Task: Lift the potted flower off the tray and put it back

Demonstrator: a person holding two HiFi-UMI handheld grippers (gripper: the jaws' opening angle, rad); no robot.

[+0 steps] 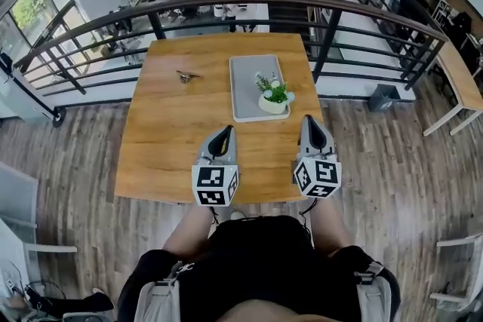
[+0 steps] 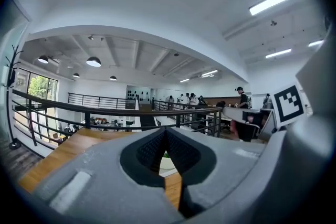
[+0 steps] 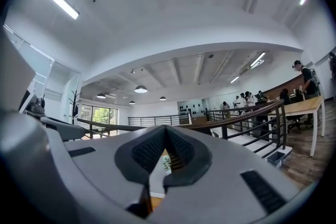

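Note:
The potted flower (image 1: 274, 96), a small green plant in a white pot, stands on the grey tray (image 1: 245, 79) near its front right corner, on a wooden table (image 1: 166, 139). Both my grippers hover over the table's near part, pointing at the tray. The left gripper (image 1: 226, 130) is shut and empty, short of the tray's front edge. The right gripper (image 1: 309, 118) is shut and empty, just to the right of the pot and slightly nearer to me. In the left gripper view the white pot (image 2: 167, 162) shows behind the closed jaws. In the right gripper view the green leaves (image 3: 166, 163) show the same way.
A small metal object (image 1: 186, 75) lies on the table left of the tray. A dark railing (image 1: 226, 0) runs just beyond the table's far edge, with an open drop behind it. A wooden bench (image 1: 460, 79) stands at the right. People stand at distant desks (image 2: 244, 107).

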